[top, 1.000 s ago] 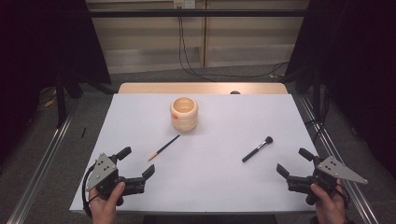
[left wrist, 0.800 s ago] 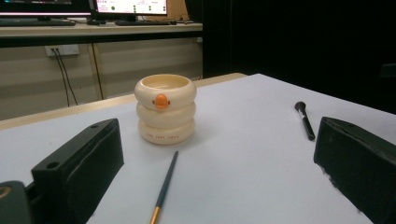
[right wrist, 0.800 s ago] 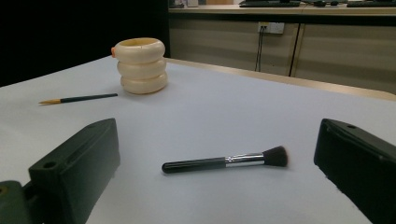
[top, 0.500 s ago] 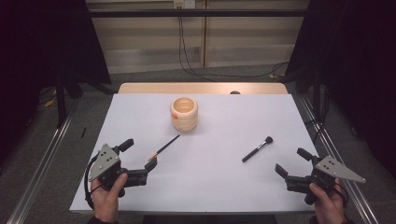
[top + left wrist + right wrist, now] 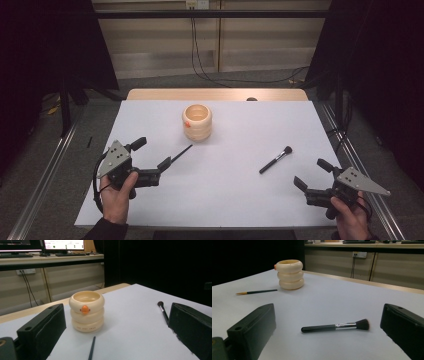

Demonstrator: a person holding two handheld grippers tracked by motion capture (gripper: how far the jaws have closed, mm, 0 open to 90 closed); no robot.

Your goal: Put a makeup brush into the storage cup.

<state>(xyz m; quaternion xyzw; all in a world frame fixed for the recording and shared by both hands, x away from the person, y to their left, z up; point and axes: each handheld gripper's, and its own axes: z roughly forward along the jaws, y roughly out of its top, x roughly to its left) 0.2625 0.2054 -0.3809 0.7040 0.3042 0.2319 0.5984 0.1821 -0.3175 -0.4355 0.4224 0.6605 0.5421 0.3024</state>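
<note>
Left gripper: mine, at the near left of the sheet; jaws wide apart, nothing between them but the near end of the pencil, not yet pinched; it points far-right toward the cup
Right gripper: mine, at the near right; jaws apart and empty; aimed at the brush from the near side, well apart from it
Progress: I judge the work barely begun; both tools lie loose on the sheet, neither is lifted; the cup looks empty as far as I can see into it
Left to do: close on the pencil, lift it, carry it to the cup; the brush likely the same with my right; that is my guess from how things lie
Pencil: thin, dark, lying flat; it runs from my left jaws toward the cup's near side; in the right gripper view a pale orange tip shows at one end; its far end is near the cup, not touching
Brush: black handle, silver ferrule, dark bristle head; flat on the sheet right of centre, head pointing far-right
Cup: cream, shaped like three stacked rings, open top, a small orange dot on its side; upright at the far middle
Sheet: white, covering the table; otherwise bare
</note>
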